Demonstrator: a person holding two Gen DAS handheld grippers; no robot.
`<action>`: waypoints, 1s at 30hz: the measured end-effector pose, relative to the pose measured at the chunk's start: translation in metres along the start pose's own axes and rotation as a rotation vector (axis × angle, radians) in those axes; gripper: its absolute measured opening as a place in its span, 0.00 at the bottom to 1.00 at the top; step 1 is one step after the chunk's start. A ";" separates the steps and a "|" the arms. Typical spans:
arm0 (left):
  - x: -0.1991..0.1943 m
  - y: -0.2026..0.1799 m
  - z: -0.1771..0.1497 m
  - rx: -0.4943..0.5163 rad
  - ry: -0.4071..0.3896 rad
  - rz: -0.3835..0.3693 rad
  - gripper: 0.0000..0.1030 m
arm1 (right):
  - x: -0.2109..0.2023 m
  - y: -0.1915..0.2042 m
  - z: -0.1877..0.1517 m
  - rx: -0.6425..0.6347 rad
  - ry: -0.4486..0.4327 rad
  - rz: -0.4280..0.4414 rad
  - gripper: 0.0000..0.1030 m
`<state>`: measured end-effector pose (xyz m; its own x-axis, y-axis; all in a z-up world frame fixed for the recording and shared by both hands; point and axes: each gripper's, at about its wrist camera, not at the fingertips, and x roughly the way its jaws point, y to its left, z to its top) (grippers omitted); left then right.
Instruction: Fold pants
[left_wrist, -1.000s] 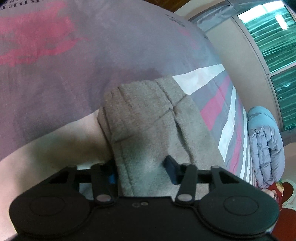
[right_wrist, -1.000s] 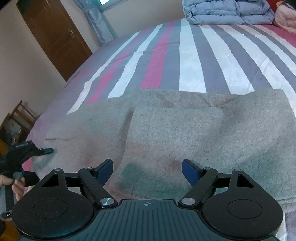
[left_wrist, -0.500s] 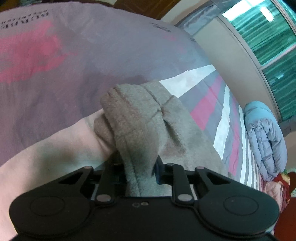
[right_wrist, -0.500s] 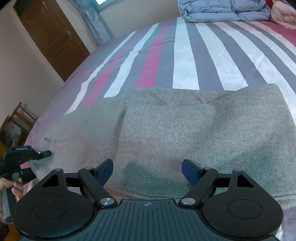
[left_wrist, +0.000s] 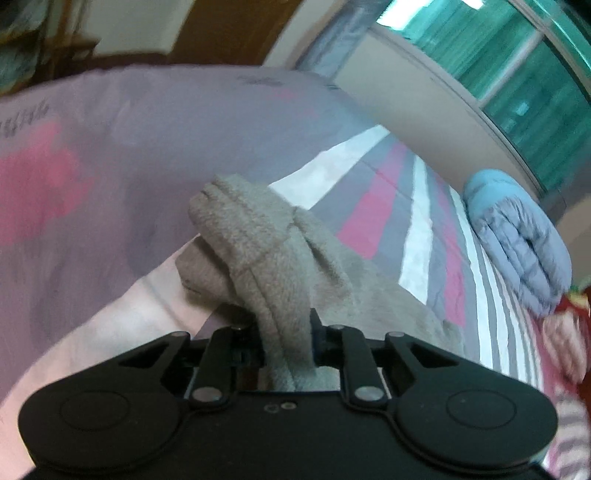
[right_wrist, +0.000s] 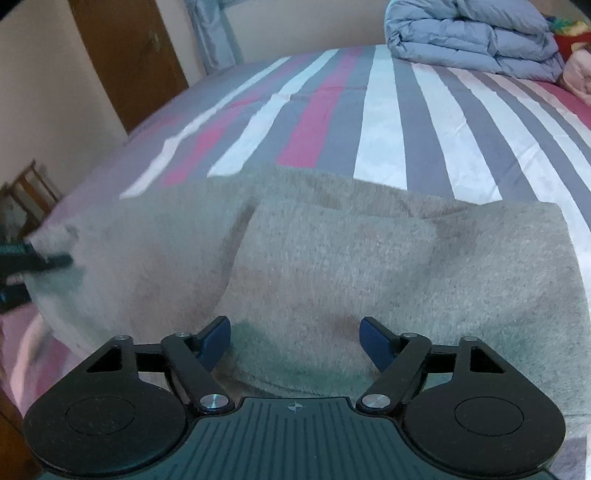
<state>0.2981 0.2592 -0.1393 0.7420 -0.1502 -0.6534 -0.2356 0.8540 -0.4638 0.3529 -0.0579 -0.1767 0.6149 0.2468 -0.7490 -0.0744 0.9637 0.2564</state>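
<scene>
The grey-beige fleece pants (right_wrist: 332, 266) lie across the striped bed (right_wrist: 380, 122), with one layer folded over the middle. My left gripper (left_wrist: 286, 332) is shut on one end of the pants (left_wrist: 258, 251) and holds it lifted and bunched above the sheet. It also shows at the left edge of the right wrist view (right_wrist: 48, 260). My right gripper (right_wrist: 295, 338) is open, its blue pads on either side of the folded layer's near edge, low over the cloth.
A folded blue duvet (right_wrist: 469, 33) lies at the far end of the bed, also seen in the left wrist view (left_wrist: 517, 240). A brown door (right_wrist: 129, 55) and a wooden chair (right_wrist: 26, 192) stand to the left. A window (left_wrist: 498, 66) is beyond the bed.
My left gripper closed on the end of the pants and lifted it off the sheet, bunching the cloth. My right gripper stayed open over the folded layer, shifting only slightly.
</scene>
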 end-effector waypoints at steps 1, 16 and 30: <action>-0.003 -0.005 0.000 0.029 -0.010 -0.002 0.08 | 0.001 -0.001 -0.001 0.002 0.002 0.000 0.75; -0.025 -0.068 -0.006 0.193 -0.069 -0.104 0.08 | -0.003 -0.009 0.001 0.053 0.012 0.020 0.75; -0.038 -0.139 -0.035 0.393 -0.096 -0.218 0.08 | -0.027 -0.044 0.007 0.187 -0.010 0.071 0.75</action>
<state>0.2808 0.1290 -0.0711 0.8067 -0.3165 -0.4990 0.1749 0.9345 -0.3100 0.3452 -0.1071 -0.1638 0.6207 0.3117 -0.7194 0.0284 0.9081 0.4179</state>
